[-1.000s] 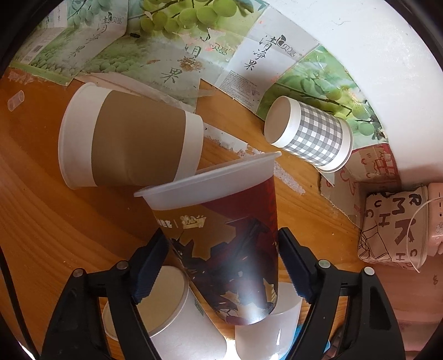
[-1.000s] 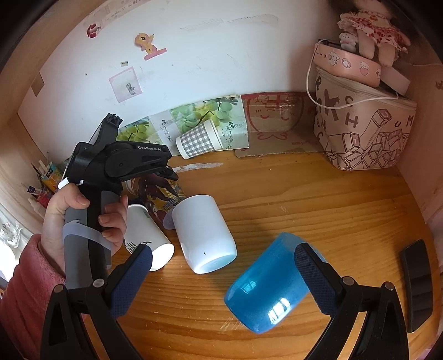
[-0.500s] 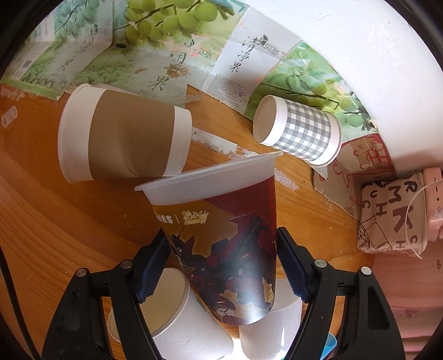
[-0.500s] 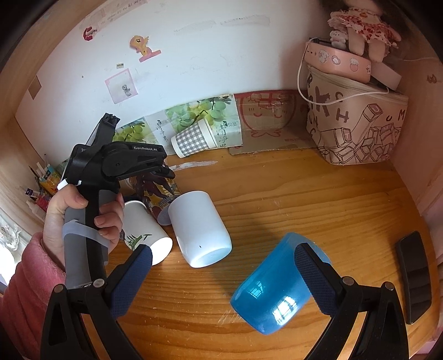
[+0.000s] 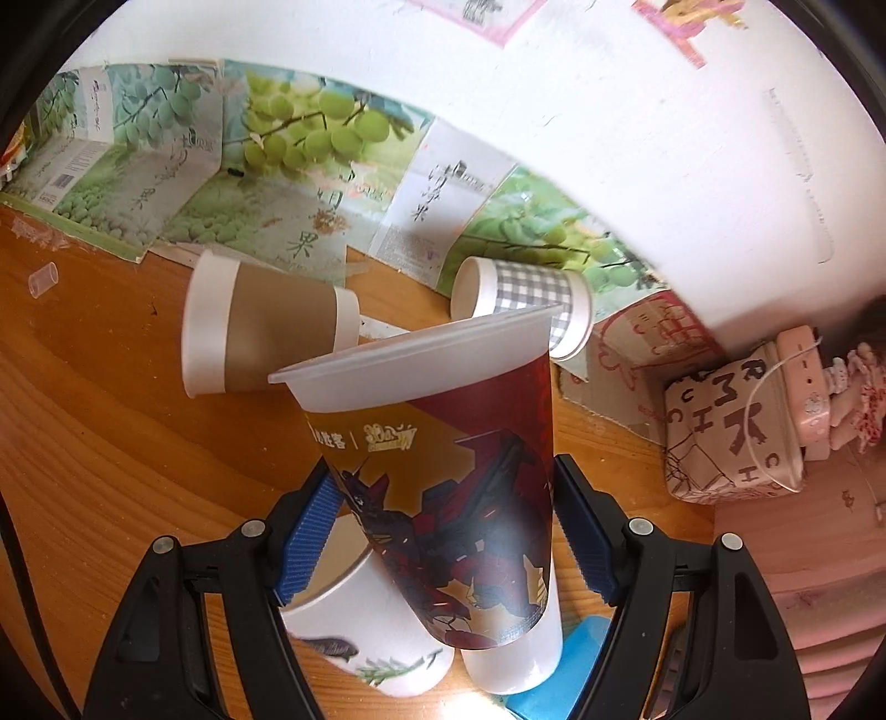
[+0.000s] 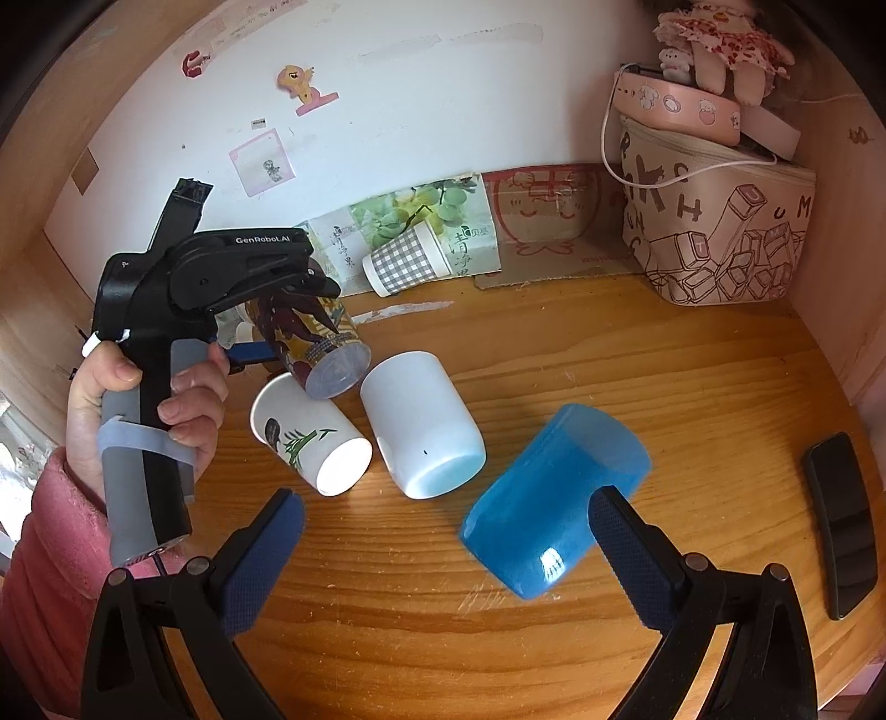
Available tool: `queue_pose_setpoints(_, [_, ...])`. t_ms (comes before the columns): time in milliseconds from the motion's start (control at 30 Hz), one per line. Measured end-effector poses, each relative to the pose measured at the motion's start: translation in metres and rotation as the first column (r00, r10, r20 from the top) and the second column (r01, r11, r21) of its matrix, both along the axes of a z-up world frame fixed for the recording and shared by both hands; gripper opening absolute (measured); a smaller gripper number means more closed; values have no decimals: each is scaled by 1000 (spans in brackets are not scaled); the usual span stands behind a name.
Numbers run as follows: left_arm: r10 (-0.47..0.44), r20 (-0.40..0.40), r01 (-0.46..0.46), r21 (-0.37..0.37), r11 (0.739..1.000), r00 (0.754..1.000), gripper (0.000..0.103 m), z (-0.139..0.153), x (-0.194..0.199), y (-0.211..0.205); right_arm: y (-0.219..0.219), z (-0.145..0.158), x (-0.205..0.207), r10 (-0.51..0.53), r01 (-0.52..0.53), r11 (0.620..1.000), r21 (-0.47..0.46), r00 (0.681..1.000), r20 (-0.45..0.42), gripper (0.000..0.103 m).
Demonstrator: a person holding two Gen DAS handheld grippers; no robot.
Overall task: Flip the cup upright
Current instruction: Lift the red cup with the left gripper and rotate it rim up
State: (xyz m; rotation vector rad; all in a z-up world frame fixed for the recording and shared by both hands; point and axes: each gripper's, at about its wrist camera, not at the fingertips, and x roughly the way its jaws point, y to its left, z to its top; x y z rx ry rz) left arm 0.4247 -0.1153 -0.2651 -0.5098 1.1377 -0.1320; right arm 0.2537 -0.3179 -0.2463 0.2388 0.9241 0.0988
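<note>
My left gripper pinches the printed cup by its sides, holding it tilted in the air above the table. My right gripper is spread wide, hovering over the blue cup and touching nothing.

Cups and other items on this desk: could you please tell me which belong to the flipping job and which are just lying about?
Part of the job:
- printed plastic cup, clamped in the left gripper
- cups lying on their sides: blue cup, white cup, bamboo-print cup, brown-sleeved cup, checked cup

Lying about:
- lettered pouch
- doll
- black phone
- grape-print cardboard
</note>
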Motion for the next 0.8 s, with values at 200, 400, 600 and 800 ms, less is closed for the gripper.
queue_pose_setpoints(200, [-6,60,4,35,999,998,78,24,-25,-3,8,6,-18,18,-18,1000,8,1000,20,103])
queue_pose_setpoints(400, [-25,100,20,52,998,995,78,44,-57,-4,16,13,-45,35,-35,999,12,999,42,103])
queue_pose_setpoints(600, [-37,110,29,70,997,993,78,56,-94,1,20,16,-72,42,-44,998,44,998,55,103])
queue_pose_setpoints(800, [-53,96,43,107,993,994,78,63,-138,7,24,20,-99,39,-45,996,78,996,75,103])
